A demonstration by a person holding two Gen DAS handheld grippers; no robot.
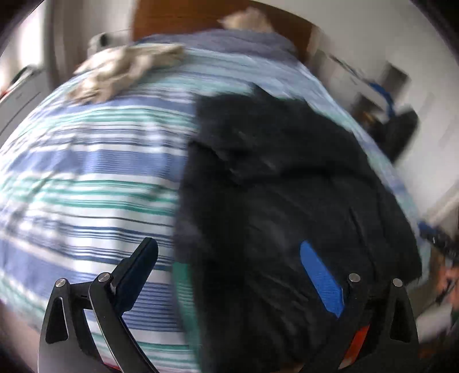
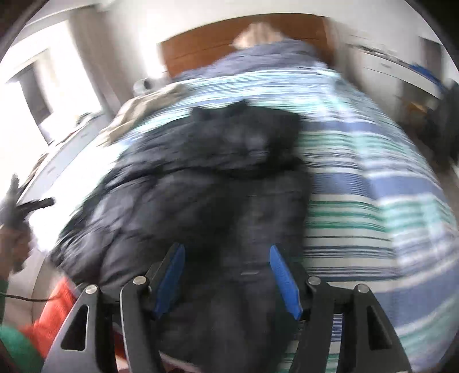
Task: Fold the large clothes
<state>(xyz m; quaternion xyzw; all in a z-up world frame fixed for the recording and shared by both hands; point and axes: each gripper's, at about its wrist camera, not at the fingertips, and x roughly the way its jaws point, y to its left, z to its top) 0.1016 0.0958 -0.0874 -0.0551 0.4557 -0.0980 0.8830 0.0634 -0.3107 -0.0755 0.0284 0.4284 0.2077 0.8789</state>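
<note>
A large black padded jacket [image 1: 281, 178] lies on a bed with a blue, green and white striped cover [image 1: 86, 172]. In the left wrist view it fills the right half, and my left gripper [image 1: 229, 252] is open above its near left edge, holding nothing. In the right wrist view the jacket [image 2: 206, 183] lies in the middle, hood end [image 2: 243, 126] toward the headboard. My right gripper [image 2: 226, 255] is open over the jacket's near end, with fabric between its blue pads [image 2: 284, 275]. Both views are motion-blurred.
A beige garment [image 1: 120, 71] lies on the bed's far left; it also shows in the right wrist view [image 2: 143, 112]. A wooden headboard [image 1: 200, 17] stands behind. An orange cloth [image 2: 54, 310] hangs at the near left. White furniture [image 1: 17, 97] flanks the bed.
</note>
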